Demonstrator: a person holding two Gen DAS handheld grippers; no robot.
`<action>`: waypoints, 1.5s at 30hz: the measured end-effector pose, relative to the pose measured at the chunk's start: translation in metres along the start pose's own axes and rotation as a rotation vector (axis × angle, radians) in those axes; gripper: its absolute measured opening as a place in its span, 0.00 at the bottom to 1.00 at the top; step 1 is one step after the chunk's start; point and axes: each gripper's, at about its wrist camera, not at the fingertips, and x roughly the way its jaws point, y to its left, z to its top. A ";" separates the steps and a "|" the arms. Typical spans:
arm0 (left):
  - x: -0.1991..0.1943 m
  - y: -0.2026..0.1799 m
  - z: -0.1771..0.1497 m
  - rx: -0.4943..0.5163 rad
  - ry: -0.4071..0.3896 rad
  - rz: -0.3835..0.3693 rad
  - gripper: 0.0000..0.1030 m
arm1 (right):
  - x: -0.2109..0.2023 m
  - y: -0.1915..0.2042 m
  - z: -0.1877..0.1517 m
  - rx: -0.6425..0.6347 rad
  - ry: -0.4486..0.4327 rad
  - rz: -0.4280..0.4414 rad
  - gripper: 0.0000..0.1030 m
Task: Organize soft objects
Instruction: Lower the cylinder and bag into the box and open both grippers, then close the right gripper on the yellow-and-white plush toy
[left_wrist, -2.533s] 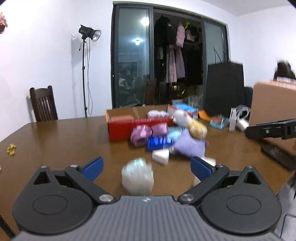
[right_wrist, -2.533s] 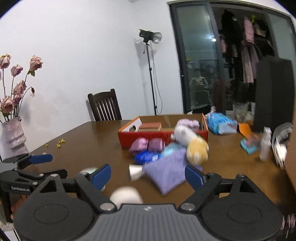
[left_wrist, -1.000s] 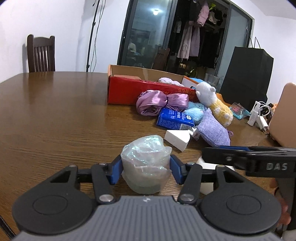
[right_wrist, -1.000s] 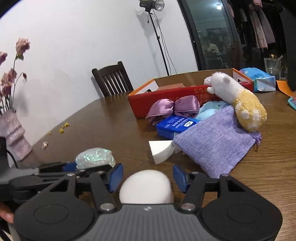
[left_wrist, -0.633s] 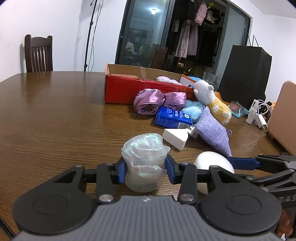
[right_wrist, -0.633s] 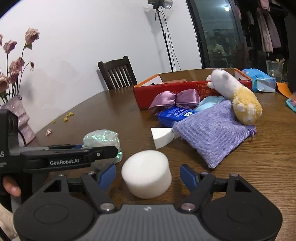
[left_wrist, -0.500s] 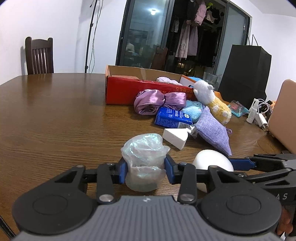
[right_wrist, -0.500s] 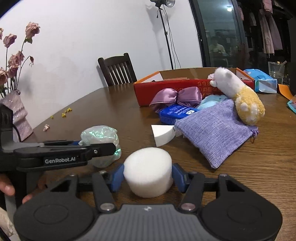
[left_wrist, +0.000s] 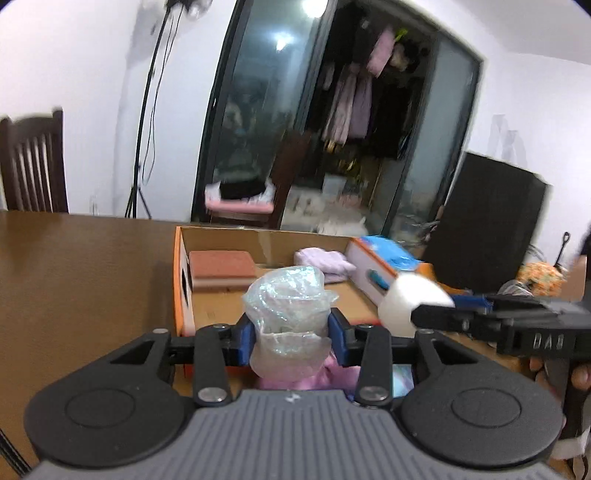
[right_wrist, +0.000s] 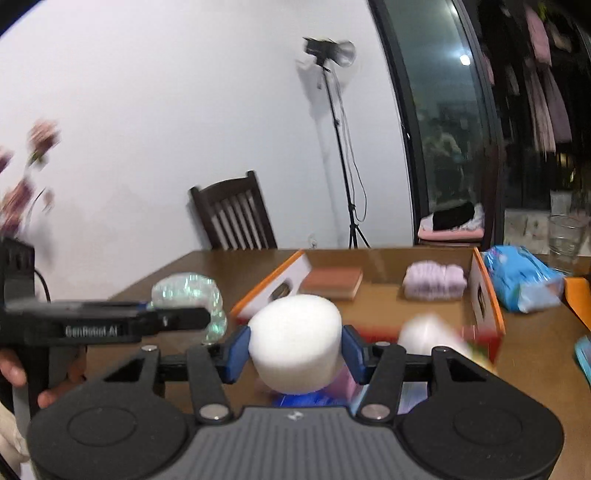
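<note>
My left gripper (left_wrist: 291, 338) is shut on a crumpled iridescent plastic ball (left_wrist: 288, 314) and holds it in the air in front of the orange cardboard box (left_wrist: 179, 280). My right gripper (right_wrist: 295, 354) is shut on a white foam cylinder (right_wrist: 295, 343), also raised near the box (right_wrist: 487, 299). Each gripper shows in the other's view, the right one (left_wrist: 413, 310) with its foam and the left one (right_wrist: 184, 306) with its ball. Inside the box lie a brown sponge block (left_wrist: 221, 264) and a lilac fluffy piece (left_wrist: 325, 258). A pink bow (left_wrist: 310, 376) and a blue pack (right_wrist: 303, 398) peek out below the grippers.
A blue tissue pack (right_wrist: 521, 280) and a glass (right_wrist: 565, 236) stand right of the box. A wooden chair (right_wrist: 232, 218) and a light stand (right_wrist: 340, 147) are behind the brown table (left_wrist: 74, 277). A black bag (left_wrist: 487, 221) stands at the far right.
Both grippers have lifted their objects off the table and carried them forward to the box. The right gripper closed on the foam cylinder about half a second ago.
</note>
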 end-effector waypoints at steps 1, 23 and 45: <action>0.025 0.008 0.014 -0.008 0.032 0.019 0.40 | 0.023 -0.013 0.019 0.023 0.021 0.002 0.51; 0.153 0.057 0.050 0.048 0.175 0.153 0.75 | 0.270 -0.102 0.096 0.105 0.303 -0.122 0.62; -0.060 -0.038 0.043 0.094 -0.071 0.193 0.90 | -0.026 -0.061 0.100 0.022 0.102 -0.225 0.78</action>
